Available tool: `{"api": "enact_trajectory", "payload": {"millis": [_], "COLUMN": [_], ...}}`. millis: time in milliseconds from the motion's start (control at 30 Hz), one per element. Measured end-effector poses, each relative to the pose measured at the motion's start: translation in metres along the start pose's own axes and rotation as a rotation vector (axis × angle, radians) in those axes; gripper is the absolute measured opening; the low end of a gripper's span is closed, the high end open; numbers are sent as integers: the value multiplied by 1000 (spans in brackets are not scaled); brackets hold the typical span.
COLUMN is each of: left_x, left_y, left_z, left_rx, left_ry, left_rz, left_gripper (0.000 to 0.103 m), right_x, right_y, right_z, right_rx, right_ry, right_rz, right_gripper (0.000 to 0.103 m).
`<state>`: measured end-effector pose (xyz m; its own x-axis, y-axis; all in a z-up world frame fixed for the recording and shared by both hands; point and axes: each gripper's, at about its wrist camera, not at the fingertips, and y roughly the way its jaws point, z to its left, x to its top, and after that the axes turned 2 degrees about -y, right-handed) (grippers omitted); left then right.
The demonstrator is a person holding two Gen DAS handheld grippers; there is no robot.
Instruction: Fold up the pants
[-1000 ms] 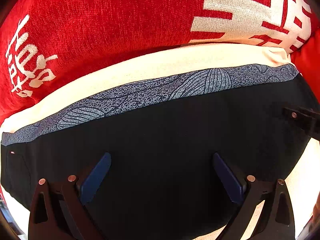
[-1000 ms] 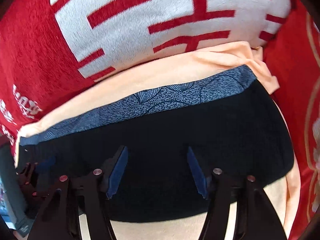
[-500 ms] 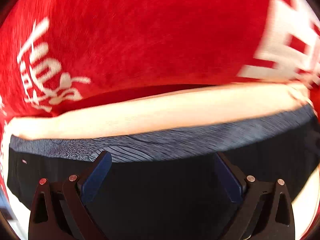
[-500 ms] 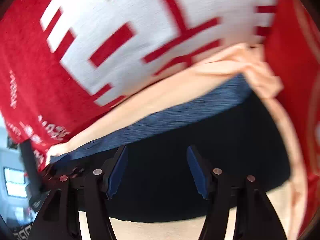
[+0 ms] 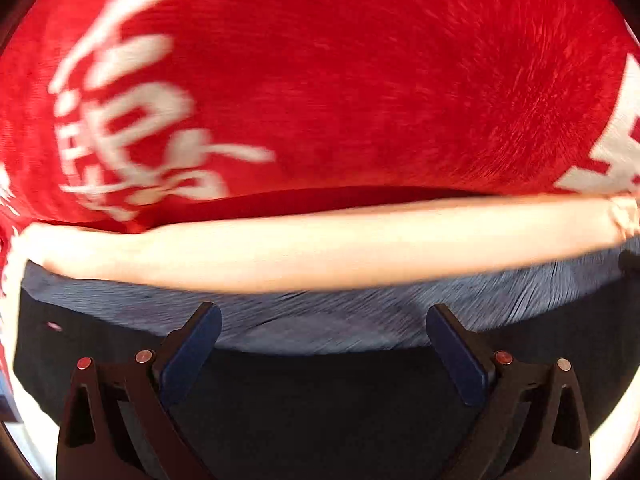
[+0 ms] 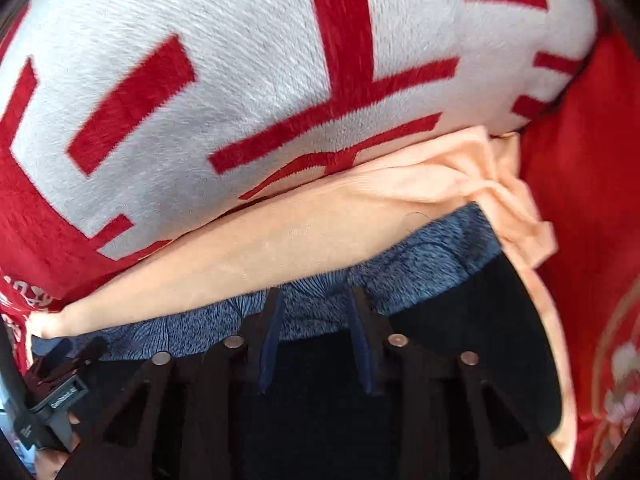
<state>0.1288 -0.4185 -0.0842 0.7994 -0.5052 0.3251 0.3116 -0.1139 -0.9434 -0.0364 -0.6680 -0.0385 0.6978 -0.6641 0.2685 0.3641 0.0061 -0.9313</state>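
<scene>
Pants [image 5: 320, 400], black with a blue-grey patterned waistband [image 5: 320, 320], lie flat on a peach sheet [image 5: 320, 248] in front of a red cushion with white lettering [image 5: 320, 80]. Left claw [image 5: 324, 340] is spread wide above the waistband, its blue pads gripping nothing. Right claw [image 6: 316, 320] is narrowed to a small gap over the waistband [image 6: 400, 264] near the pants' right end; whether cloth is pinched between its fingers cannot be told, and a bunched fold of the sheet [image 6: 508, 200] lies just beyond.

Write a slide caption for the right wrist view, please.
Right claw, partly closed, noses up to the blue patterned waistband of black pants on a peach sheet beside a red-and-white cushion.
</scene>
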Motion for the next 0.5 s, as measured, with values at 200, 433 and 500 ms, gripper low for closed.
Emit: {"api": "enact_trajectory", "payload": {"millis": [200,433,500], "left_x": [-28,-83,-95], "left_y": [-12,5,-1], "left_z": [88,147,156], "left_rx": [65,47,5], "left_ry": [-51,-76,-87], "left_rz": [28,60,94], "left_gripper": [103,103,103], "right_x": [-60,-125,-159], "right_y": [-7,36,23], "right_z": [85,209,224], "right_rx": [211,132,75], "right_ry": [-72,-340,-401], "right_rz": [79,152,99], "right_gripper": [50,55,56]}}
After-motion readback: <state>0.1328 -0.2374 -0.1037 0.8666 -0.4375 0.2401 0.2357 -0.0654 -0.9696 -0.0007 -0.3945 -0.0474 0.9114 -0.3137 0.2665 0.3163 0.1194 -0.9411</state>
